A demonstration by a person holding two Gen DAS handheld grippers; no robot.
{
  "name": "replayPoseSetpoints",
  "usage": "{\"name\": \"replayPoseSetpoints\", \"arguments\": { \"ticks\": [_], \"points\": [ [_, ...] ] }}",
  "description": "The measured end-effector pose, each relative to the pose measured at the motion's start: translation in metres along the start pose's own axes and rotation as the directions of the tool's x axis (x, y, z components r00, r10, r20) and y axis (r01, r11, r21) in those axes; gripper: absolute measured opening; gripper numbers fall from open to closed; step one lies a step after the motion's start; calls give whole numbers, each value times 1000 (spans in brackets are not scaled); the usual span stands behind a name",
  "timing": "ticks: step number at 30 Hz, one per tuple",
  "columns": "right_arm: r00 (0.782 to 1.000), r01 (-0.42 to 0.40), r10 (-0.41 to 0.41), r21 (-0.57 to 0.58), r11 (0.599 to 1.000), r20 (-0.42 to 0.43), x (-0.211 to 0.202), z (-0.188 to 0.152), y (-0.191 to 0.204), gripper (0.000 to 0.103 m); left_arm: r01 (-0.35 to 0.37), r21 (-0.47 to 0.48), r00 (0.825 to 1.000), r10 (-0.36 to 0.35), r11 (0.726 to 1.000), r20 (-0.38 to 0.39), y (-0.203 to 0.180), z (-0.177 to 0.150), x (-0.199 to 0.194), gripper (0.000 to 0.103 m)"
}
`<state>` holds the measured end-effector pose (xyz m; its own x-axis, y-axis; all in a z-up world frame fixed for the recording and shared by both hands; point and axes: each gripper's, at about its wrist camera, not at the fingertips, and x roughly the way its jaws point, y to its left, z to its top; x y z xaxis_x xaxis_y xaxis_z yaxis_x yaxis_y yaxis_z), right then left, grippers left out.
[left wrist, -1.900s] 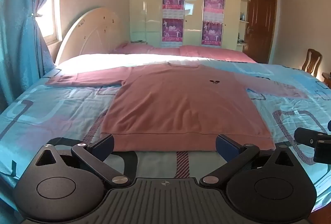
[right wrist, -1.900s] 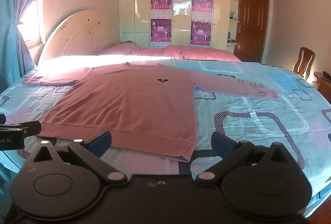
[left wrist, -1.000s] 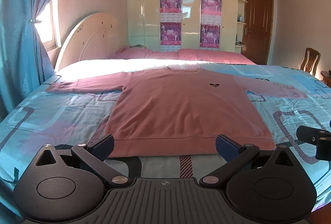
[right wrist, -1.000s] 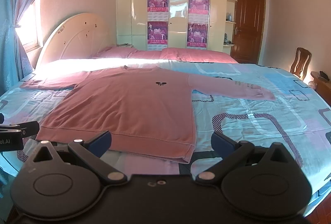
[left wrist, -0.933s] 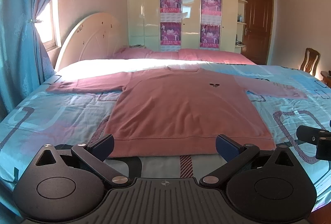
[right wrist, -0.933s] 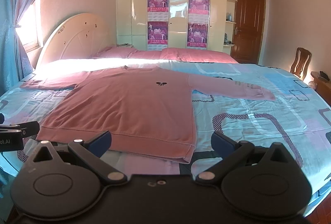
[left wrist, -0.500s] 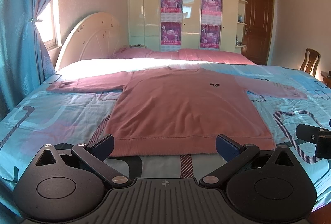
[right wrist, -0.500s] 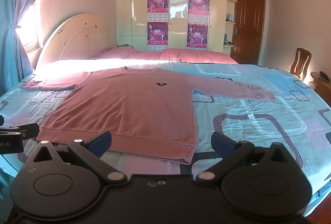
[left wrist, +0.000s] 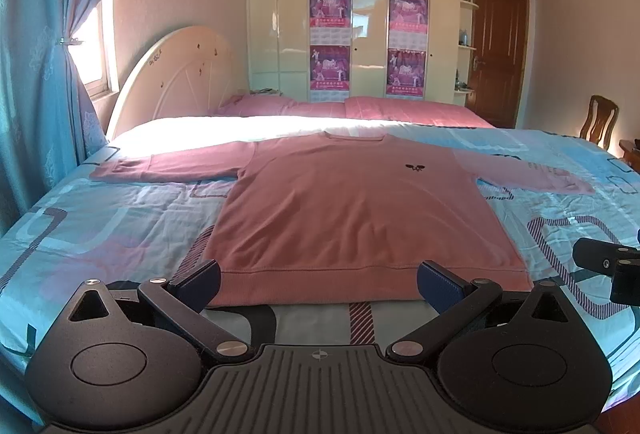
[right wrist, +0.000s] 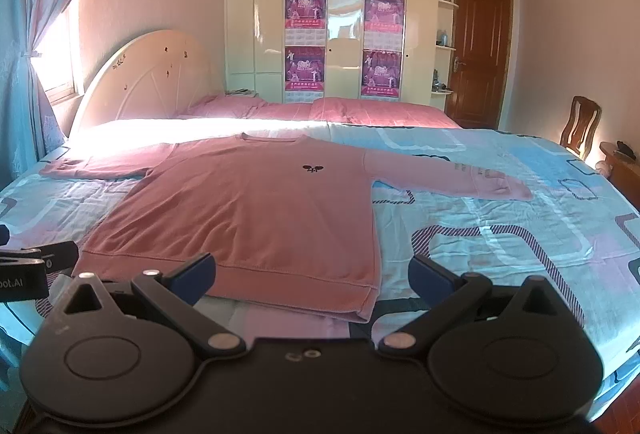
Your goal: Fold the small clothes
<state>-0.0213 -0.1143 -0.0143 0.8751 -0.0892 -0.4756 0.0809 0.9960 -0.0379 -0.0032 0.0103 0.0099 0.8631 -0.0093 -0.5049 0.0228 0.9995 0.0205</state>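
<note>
Sweater flat, nothing grabbed yet

Pink sweater (left wrist: 352, 209) lies spread on the bed (left wrist: 120, 218). Left gripper (left wrist: 318, 280) and right gripper (right wrist: 312, 272) both gape wide, empty. Pinching bedsheet along with the hem could easily drag everything crooked.

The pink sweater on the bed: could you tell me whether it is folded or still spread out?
Spread out. The sweater lies flat on the bed, both sleeves out to the sides, hem straight, no fold showing.
</note>
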Motion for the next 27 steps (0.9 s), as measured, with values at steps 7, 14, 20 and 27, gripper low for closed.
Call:
{"name": "replayPoseSetpoints", "arguments": {
  "ticks": [7, 14, 20, 27],
  "points": [
    [1000, 2, -2, 4, 1000, 4, -1, 0, -1, 102, 6, 2, 1000, -6, 1000, 5, 1, 0, -1, 103],
    [1000, 4, -4, 3, 1000, 5, -2, -1, -1, 102, 6, 2, 1000, -6, 1000, 6, 1, 0, -1, 103],
    [1000, 1, -1, 3, 1000, 5, -2, -1, -1, 102, 5, -1, 1000, -5, 1000, 7, 2, -1, -2, 103],
    [1000, 1, -1, -1, 1000, 9, -6, -1, -1, 102, 4, -2, 1000, -4, 1000, 9, 2, -1, -3, 103]
  ]
}}
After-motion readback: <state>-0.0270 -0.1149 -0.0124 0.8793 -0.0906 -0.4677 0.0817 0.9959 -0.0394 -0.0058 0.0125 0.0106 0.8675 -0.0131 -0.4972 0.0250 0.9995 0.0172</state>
